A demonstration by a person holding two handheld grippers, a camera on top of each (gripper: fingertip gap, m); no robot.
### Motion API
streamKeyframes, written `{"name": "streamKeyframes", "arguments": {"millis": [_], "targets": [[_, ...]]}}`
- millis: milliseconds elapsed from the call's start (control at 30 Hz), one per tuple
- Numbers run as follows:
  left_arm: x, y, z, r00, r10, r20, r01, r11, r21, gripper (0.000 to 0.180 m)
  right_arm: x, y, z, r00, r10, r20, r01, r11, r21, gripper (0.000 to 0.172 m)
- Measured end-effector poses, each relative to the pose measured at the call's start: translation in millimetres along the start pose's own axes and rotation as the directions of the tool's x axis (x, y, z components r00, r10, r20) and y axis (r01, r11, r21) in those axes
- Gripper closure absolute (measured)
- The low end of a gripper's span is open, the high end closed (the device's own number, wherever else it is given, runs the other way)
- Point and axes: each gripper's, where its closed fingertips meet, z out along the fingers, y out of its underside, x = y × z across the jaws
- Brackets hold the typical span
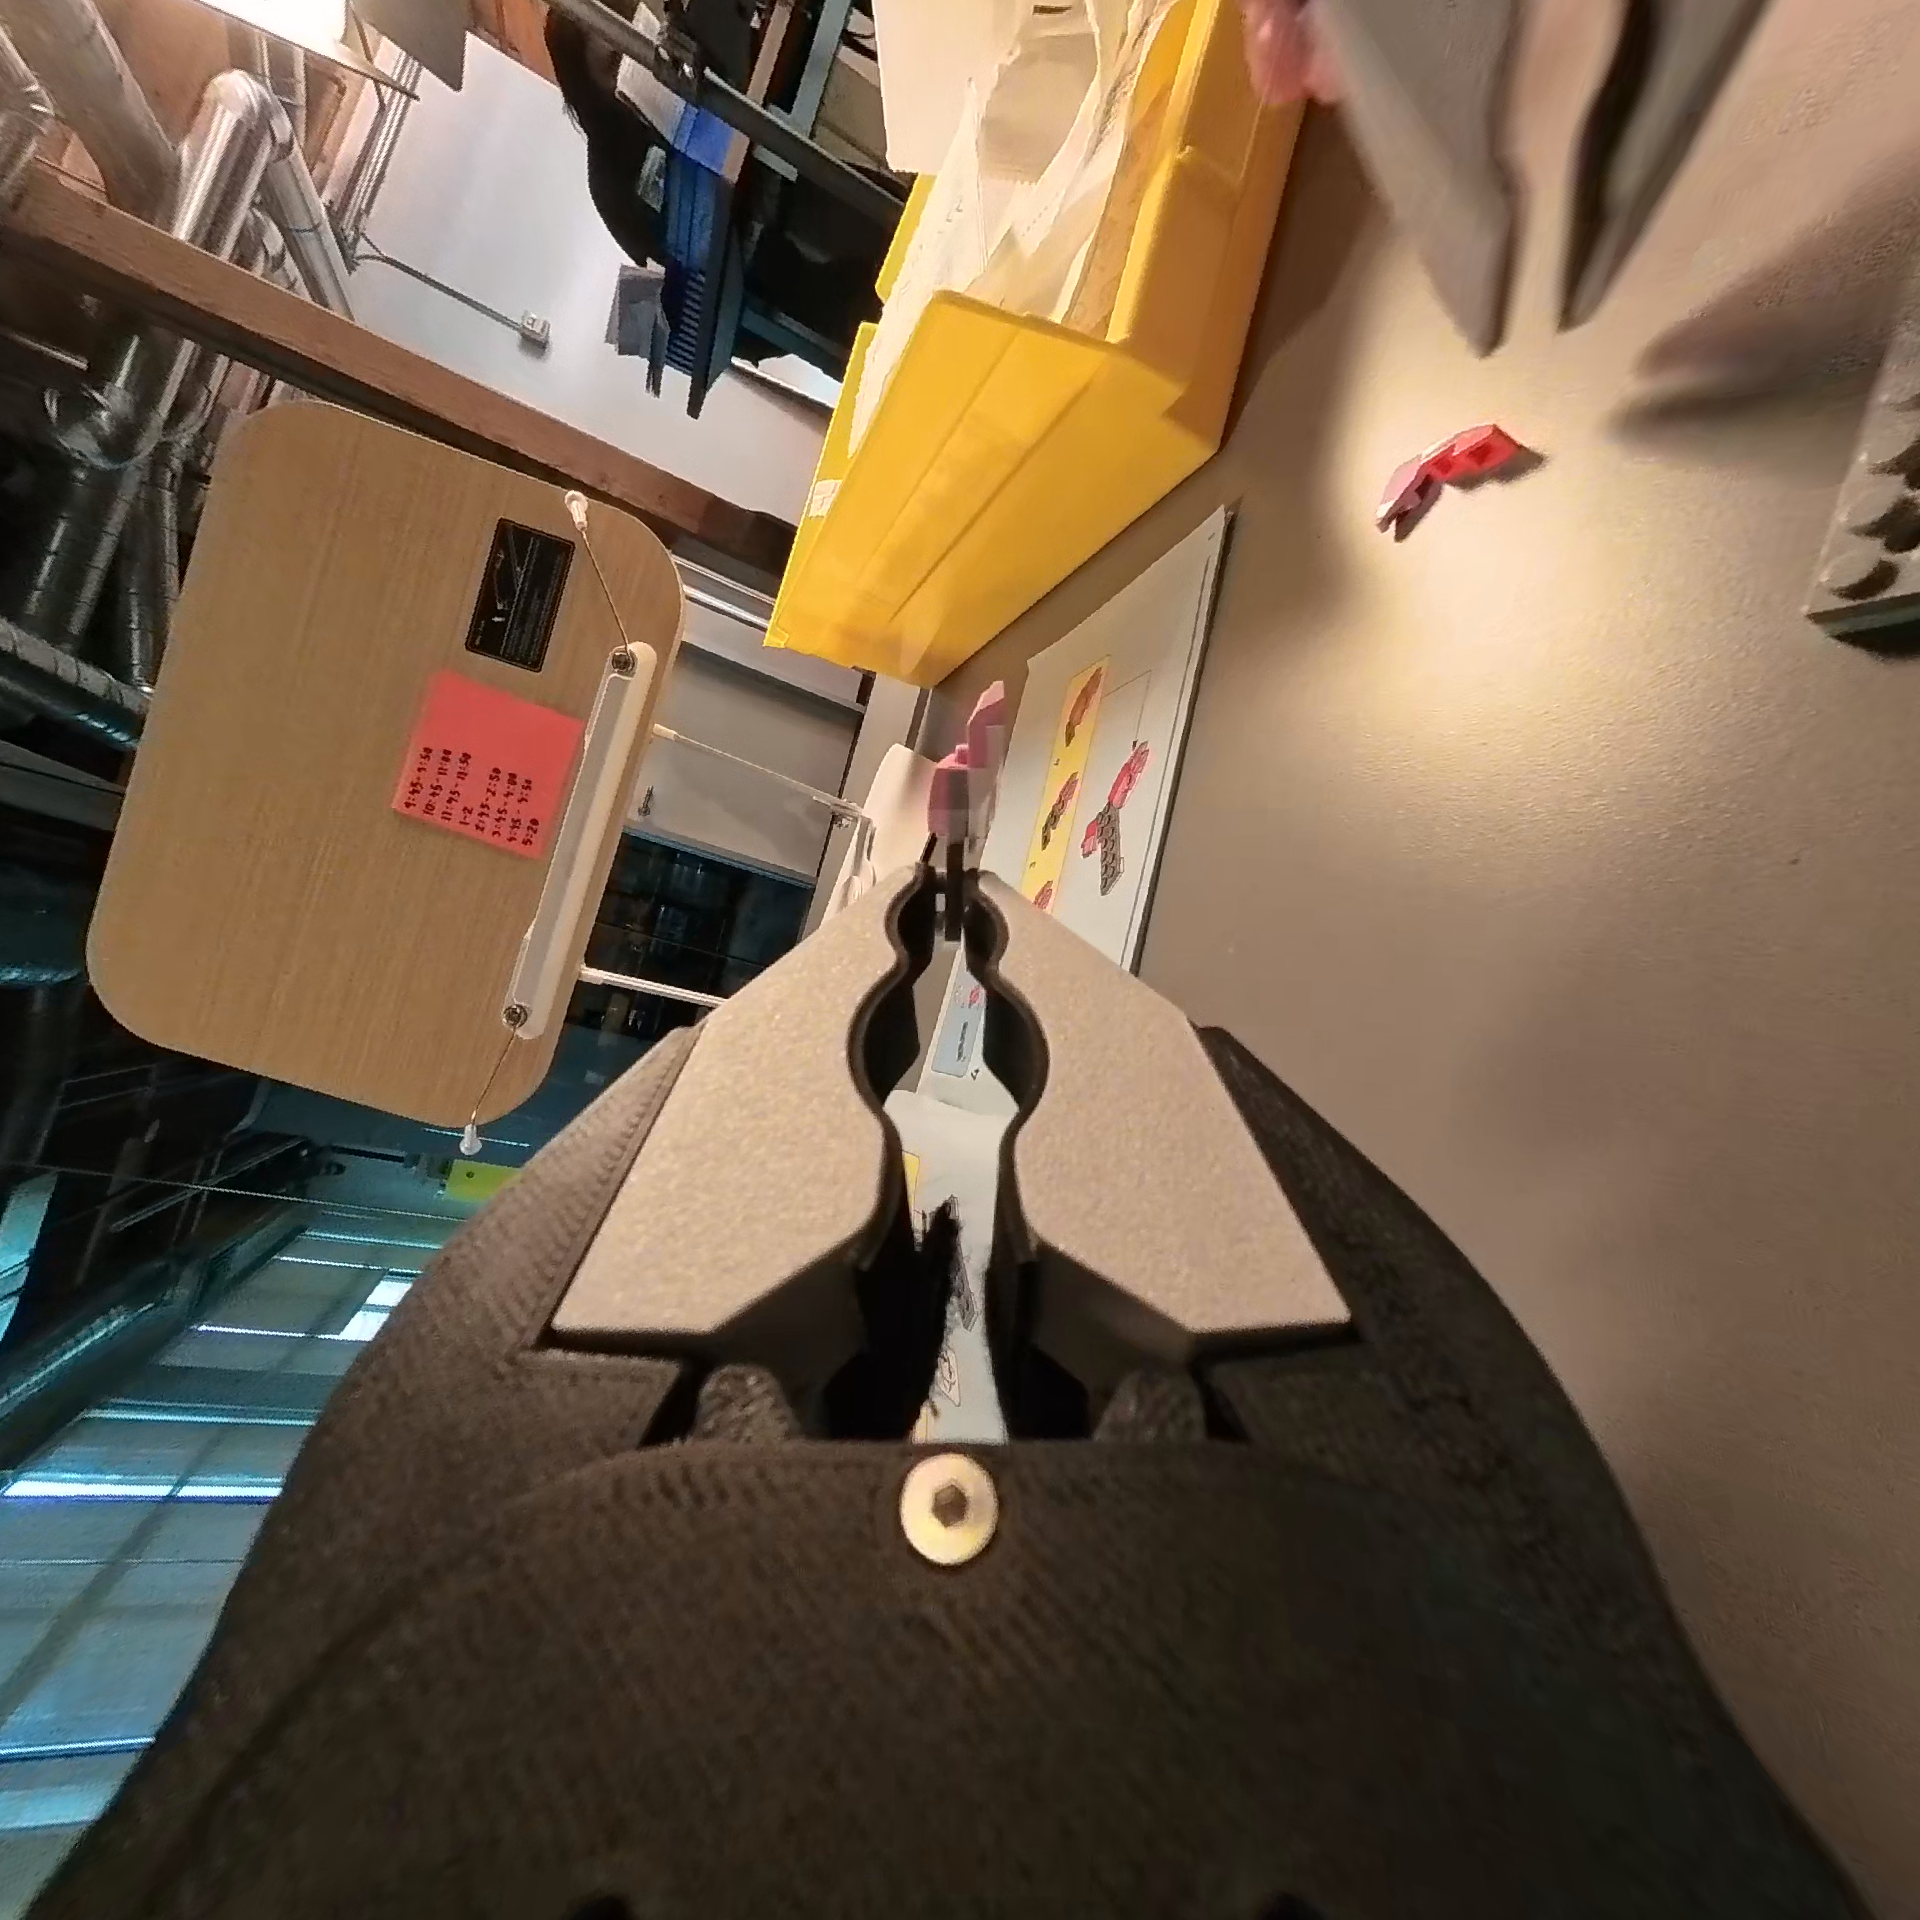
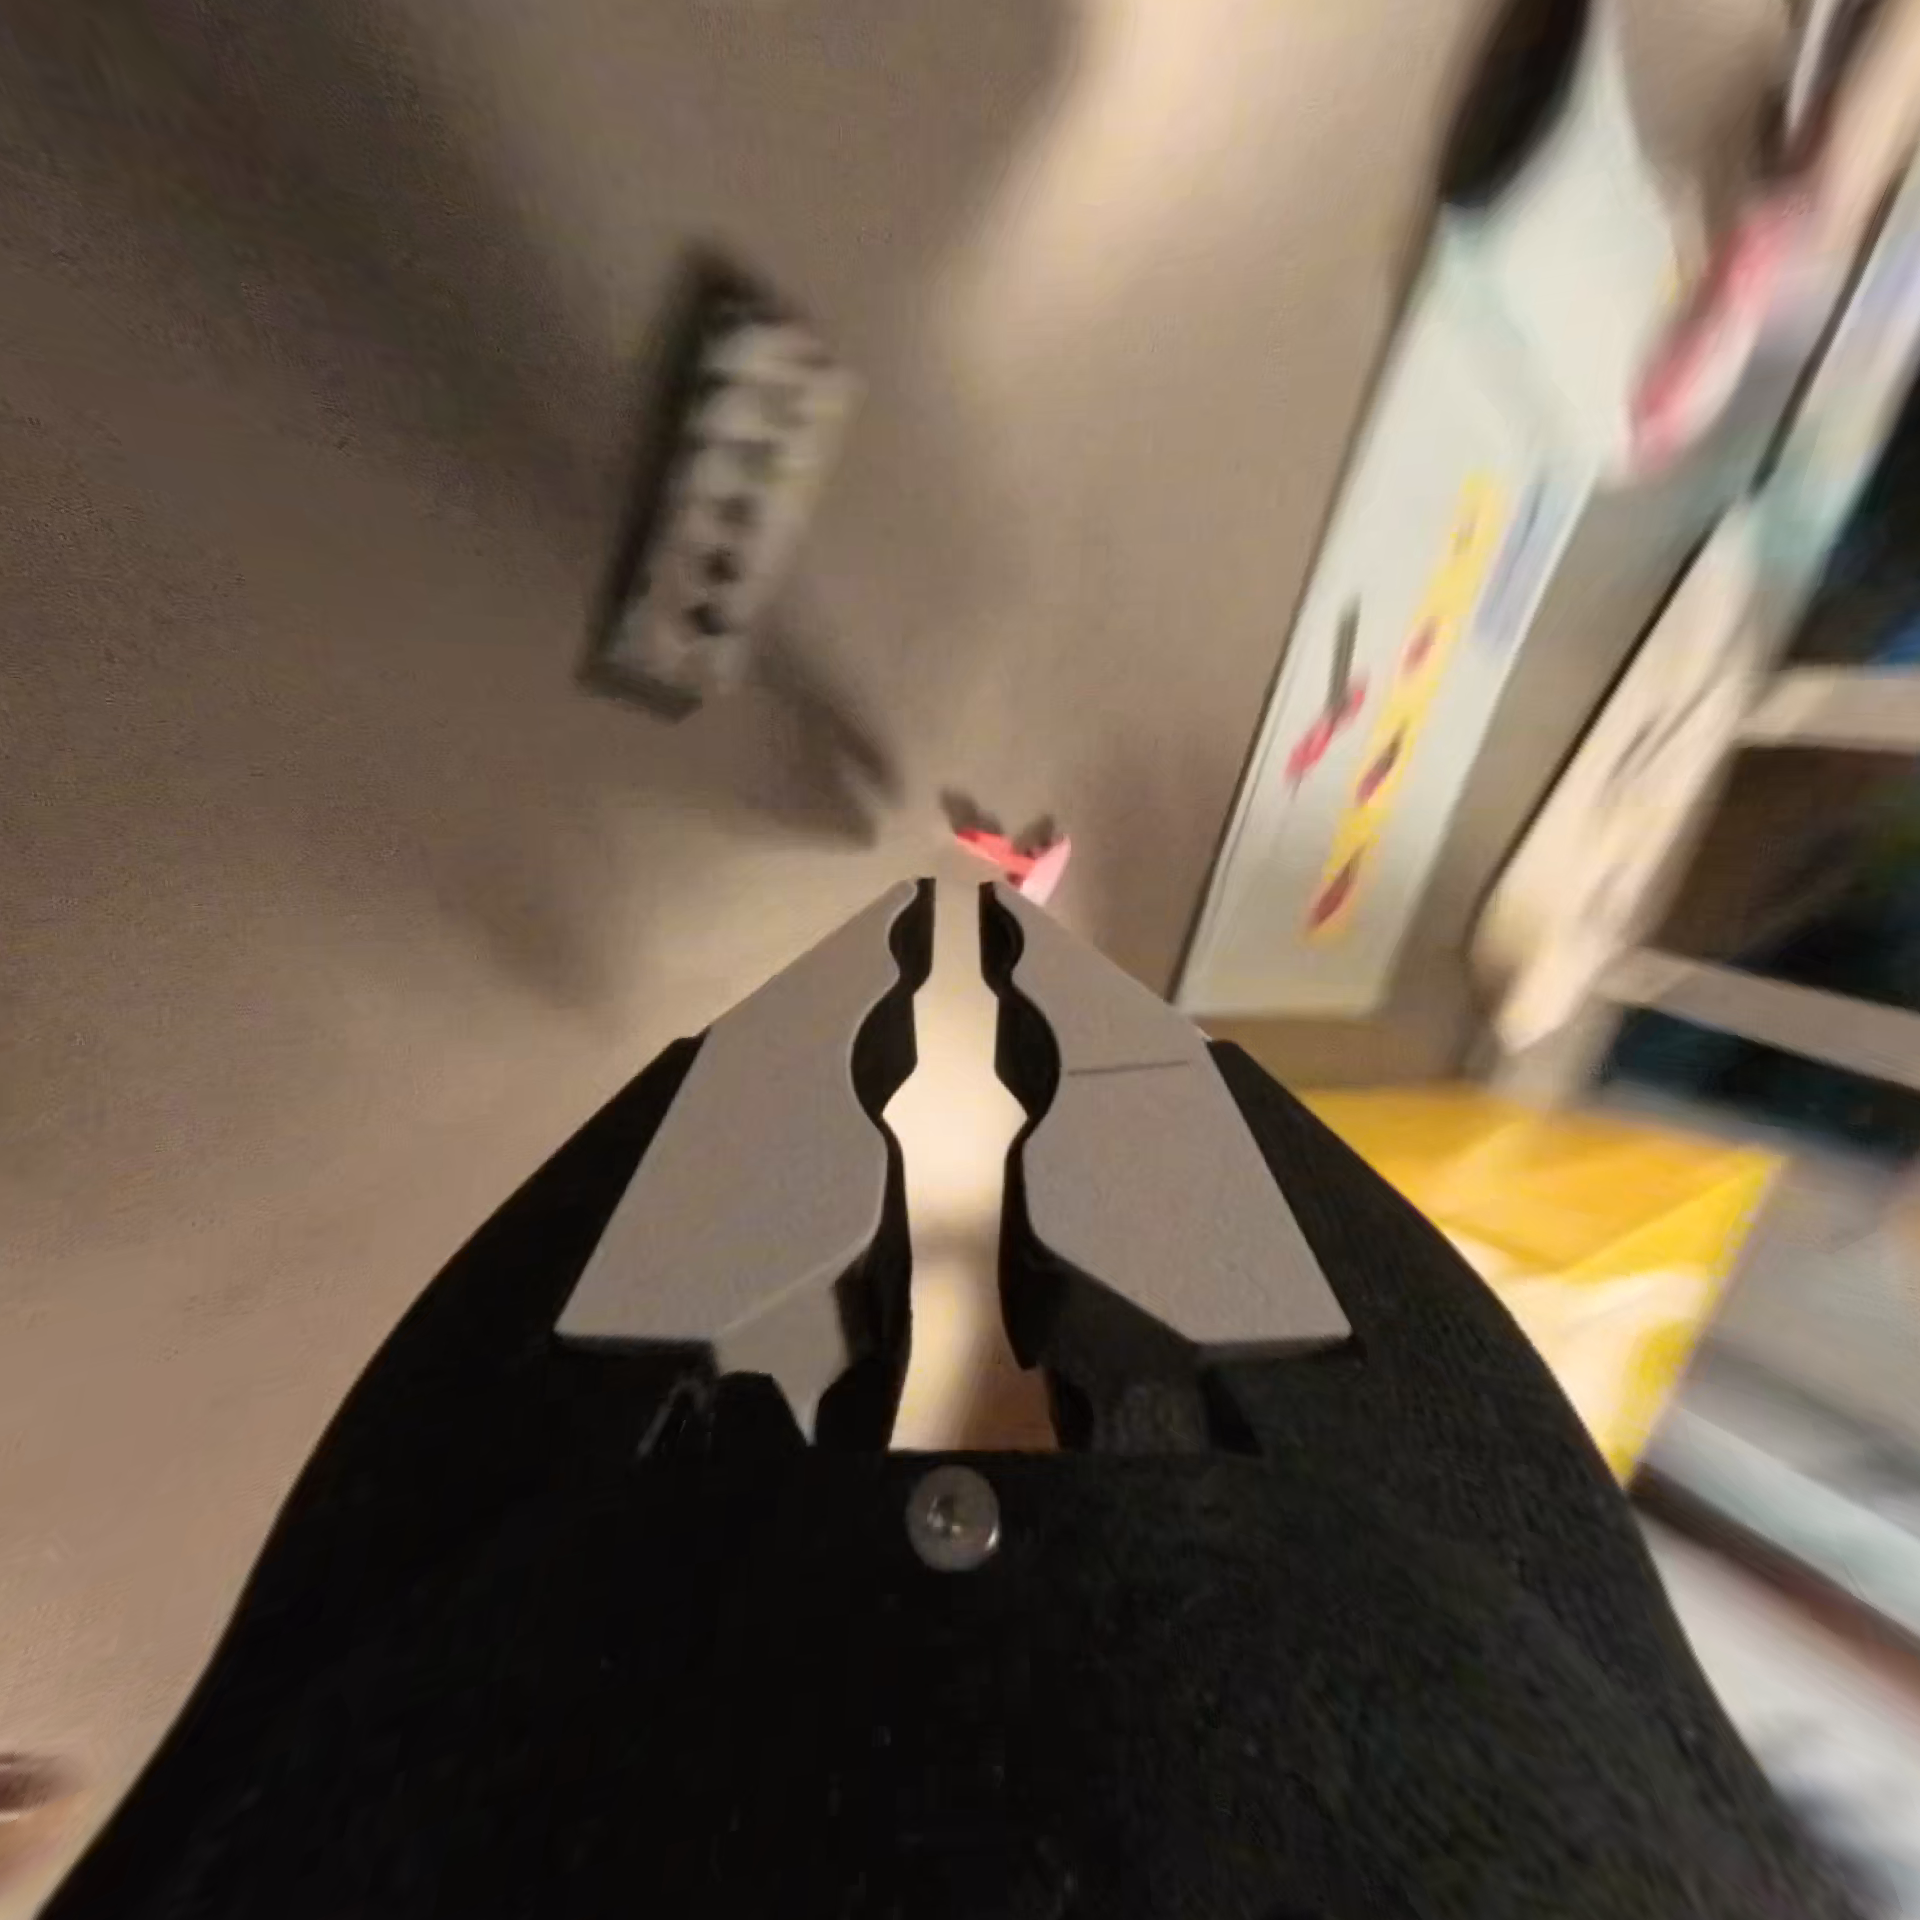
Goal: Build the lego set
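Note:
My left gripper (image 1: 951, 896) is shut on a thin dark plate that carries pink bricks (image 1: 977, 774). It holds this small assembly up off the beige table (image 1: 1507, 935). My right gripper (image 2: 958, 888) is open by a narrow gap and nothing is between its pads. It points down at the table, close to a small red and pink piece (image 2: 1013, 852) just beyond its tips. That piece also shows in the left wrist view (image 1: 1455, 470), where the right gripper (image 1: 1538, 208) hangs blurred above it. A grey studded plate (image 2: 717, 520) lies farther off on the table and also shows in the left wrist view (image 1: 1870, 520).
A printed instruction sheet (image 1: 1143, 748) lies on the table and also shows in the right wrist view (image 2: 1403, 675). A yellow bin (image 1: 1018, 468) with paper in it stands beside it, also visible in the right wrist view (image 2: 1558, 1247). A wooden board with a pink note (image 1: 364, 748) is beyond the table's edge.

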Motion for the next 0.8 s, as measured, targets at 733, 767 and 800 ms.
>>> {"name": "streamKeyframes", "arguments": {"millis": [733,767,800], "targets": [[2,0,2,1.0,-0.002,-0.016,0.002,1.0,-0.001,0.177,15,-5,15,0.759,0.642,0.105,-0.649,0.76,0.048,0.163],[2,0,3,1.0,-0.002,-0.018,0.002,1.0,-0.001,0.177,13,-4,15,0.756,0.644,0.113,-0.651,0.758,0.037,0.164],[3,0,3,1.0,-0.001,-0.021,0.001,1.0,-0.002,0.177,13,-5,16,0.746,0.655,0.122,-0.662,0.749,0.031,0.165]]}}
